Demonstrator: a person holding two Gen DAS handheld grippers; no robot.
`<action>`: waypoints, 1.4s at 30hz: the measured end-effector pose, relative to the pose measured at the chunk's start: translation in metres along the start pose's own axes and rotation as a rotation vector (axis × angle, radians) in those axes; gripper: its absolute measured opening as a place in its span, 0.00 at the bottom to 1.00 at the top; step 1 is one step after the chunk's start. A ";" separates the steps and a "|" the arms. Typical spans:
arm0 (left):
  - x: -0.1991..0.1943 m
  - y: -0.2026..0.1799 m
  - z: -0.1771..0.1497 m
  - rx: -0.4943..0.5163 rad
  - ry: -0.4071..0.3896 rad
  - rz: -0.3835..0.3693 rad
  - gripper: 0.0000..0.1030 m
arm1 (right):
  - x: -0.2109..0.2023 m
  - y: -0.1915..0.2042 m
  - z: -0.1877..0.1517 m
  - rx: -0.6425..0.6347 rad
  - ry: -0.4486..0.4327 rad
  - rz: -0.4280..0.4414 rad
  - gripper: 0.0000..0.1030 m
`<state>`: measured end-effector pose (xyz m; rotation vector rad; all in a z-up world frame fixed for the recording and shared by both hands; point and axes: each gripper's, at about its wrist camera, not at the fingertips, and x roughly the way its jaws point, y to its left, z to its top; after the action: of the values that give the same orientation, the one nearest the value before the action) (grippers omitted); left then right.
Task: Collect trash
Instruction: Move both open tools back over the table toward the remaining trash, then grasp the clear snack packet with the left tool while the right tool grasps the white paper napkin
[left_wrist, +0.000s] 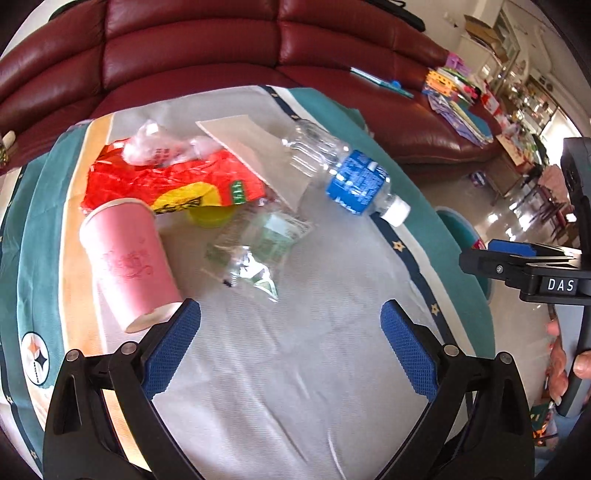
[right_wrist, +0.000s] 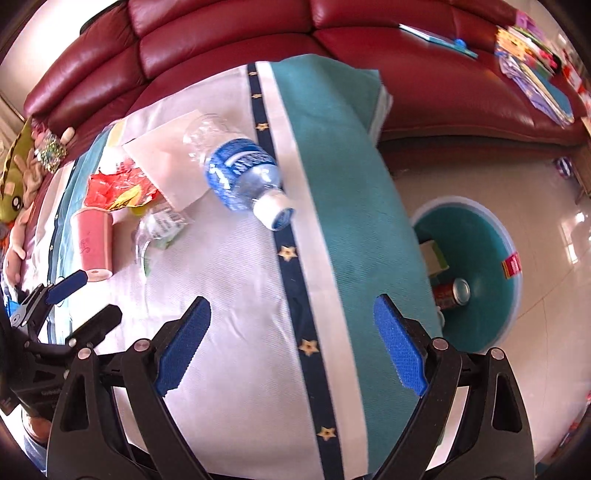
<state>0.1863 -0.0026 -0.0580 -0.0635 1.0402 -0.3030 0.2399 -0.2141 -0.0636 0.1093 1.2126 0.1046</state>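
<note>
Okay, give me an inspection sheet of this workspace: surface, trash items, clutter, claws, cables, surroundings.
Surface: table under a white and teal cloth with a navy star border.
Job's things: pink paper cup on its side; water bottle, capped, lying down; red and yellow wrapper; clear plastic bag; paper sheet; teal bin on the floor beside the table, a can inside.
Clutter: stuffed toys at the table's far side.
Claws: left claw open, empty; right claw open, empty.
Cables: nothing seen.
Surroundings: red leather sofa with books on it; glossy tiled floor.
</note>
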 end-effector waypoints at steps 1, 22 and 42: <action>-0.001 0.011 0.001 -0.018 -0.004 0.003 0.95 | 0.001 0.007 0.004 -0.010 -0.003 0.000 0.83; 0.079 -0.001 0.043 0.119 0.082 0.066 0.90 | 0.023 0.003 0.055 0.021 -0.009 0.007 0.83; 0.021 0.011 0.038 0.097 -0.019 0.013 0.37 | 0.014 0.044 0.070 -0.084 -0.037 0.043 0.83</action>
<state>0.2316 -0.0010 -0.0587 0.0274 1.0050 -0.3394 0.3091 -0.1704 -0.0464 0.0635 1.1679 0.1907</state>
